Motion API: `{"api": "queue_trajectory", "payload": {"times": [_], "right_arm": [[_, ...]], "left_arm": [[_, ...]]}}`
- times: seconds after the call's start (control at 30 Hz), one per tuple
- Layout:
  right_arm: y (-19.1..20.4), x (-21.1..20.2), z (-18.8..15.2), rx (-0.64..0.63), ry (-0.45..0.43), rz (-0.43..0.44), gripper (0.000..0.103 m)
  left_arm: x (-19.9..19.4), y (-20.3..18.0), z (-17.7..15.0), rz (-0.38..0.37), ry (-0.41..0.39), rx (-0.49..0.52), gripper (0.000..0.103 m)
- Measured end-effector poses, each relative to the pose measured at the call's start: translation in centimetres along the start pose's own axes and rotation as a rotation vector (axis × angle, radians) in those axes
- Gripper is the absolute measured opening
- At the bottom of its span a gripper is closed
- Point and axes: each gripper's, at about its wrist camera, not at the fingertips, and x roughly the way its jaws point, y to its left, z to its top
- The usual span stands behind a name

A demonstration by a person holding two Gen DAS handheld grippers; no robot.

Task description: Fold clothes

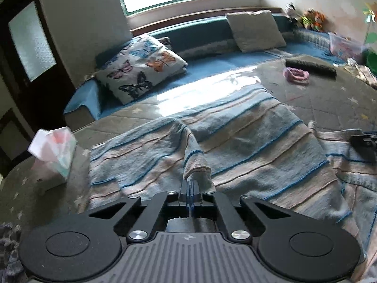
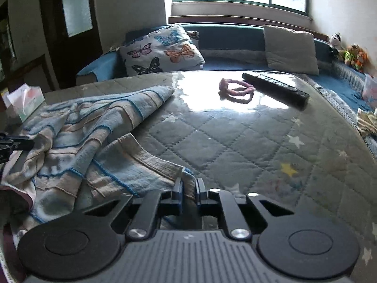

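A blue and beige striped cloth (image 1: 247, 136) lies rumpled on the quilted grey table cover (image 2: 235, 146). In the left wrist view my left gripper (image 1: 189, 185) is shut on a raised fold of the cloth, which rises in a ridge straight ahead of the jaws. In the right wrist view my right gripper (image 2: 189, 185) is shut on a near corner of the same cloth (image 2: 82, 127), with the fabric pinched between the fingers. The right gripper (image 1: 364, 141) shows at the right edge of the left wrist view. The left gripper (image 2: 11, 143) shows at the left edge of the right wrist view.
A tissue box (image 1: 54, 151) stands at the table's left edge. A pink hair tie (image 2: 235, 89) and a black remote (image 2: 275, 87) lie at the far side. Behind are a blue bench with a butterfly pillow (image 2: 162, 49), a beige cushion (image 2: 289, 49) and soft toys (image 2: 353, 56).
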Motion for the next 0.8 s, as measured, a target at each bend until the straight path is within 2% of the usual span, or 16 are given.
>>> {"api": "queue_trajectory", "payload": {"times": [0.27,0.53,0.67,0.8], "right_arm": [[-1.3,-7.0,-1.3,0.024,-0.095,-0.030,0.006],[-2.5,-15.5,-3.8,0.071,-0.167,-0.080,0.005],[-2.2,-17.9,-5.9,0.082,-0.137,-0.109,0.005],[-1.8,-17.4,-7.4,0.070,-0.039,-0.117,0.012]], "left_arm": [[-5.1,4.7,-2.5,0.080,-0.050,-0.142,0.001],[-10.4,8.7,-7.5,0.129,-0.049,-0.307,0.000],[-12.0,9.3,-10.2,0.122,-0.022,-0.357,0.001],[-12.8,8.9,-12.2,0.067,0.011,-0.324,0.002]]}}
